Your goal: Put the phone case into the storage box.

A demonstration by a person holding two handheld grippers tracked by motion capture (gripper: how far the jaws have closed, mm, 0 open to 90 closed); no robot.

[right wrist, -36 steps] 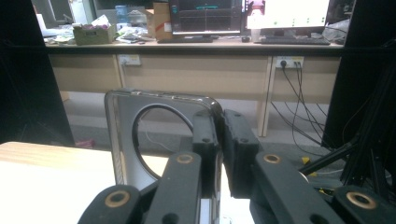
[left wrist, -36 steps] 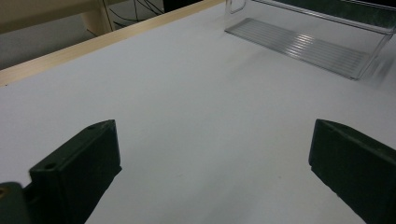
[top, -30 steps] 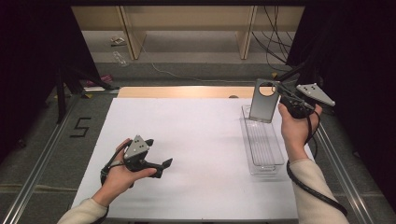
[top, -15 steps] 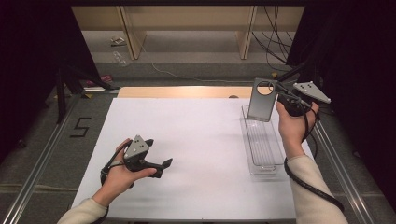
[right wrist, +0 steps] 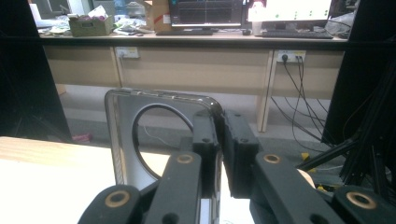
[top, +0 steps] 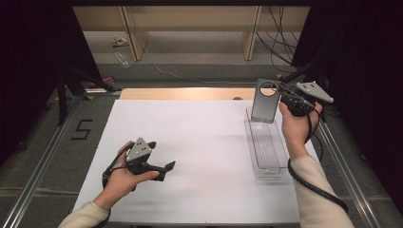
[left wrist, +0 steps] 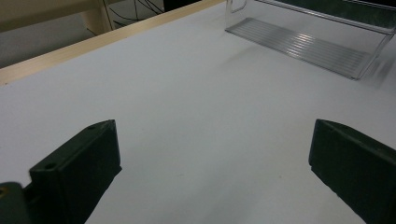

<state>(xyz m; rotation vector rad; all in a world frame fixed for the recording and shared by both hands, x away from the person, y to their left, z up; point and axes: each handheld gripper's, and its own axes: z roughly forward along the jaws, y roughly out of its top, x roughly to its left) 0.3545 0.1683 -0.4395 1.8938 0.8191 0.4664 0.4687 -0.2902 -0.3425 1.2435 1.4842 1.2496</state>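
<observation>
Jaws of the right gripper (top: 279,91) are closed on the upper right edge of a flat grey rectangular plate with rounded corners and a large round hole near its top (top: 264,101). In the right gripper view the plate (right wrist: 140,140) is seen at 11 o'clock from the pinching jaws, standing upright with its edge clamped between them. In the high view the plate is held at the table's 2 o'clock, its lower edge just above the far end of a clear ribbed plastic tray (top: 266,154); whether the two touch cannot be told.

The left gripper (top: 164,168) is held low over the white table sheet (top: 204,142) at 7 o'clock, its jaws set wide apart with nothing between them. In the left gripper view the tray (left wrist: 308,42) is seen at 1 o'clock, well apart from the jaws.

A black "5" (top: 81,129) is marked on the grey floor at 9 o'clock.
</observation>
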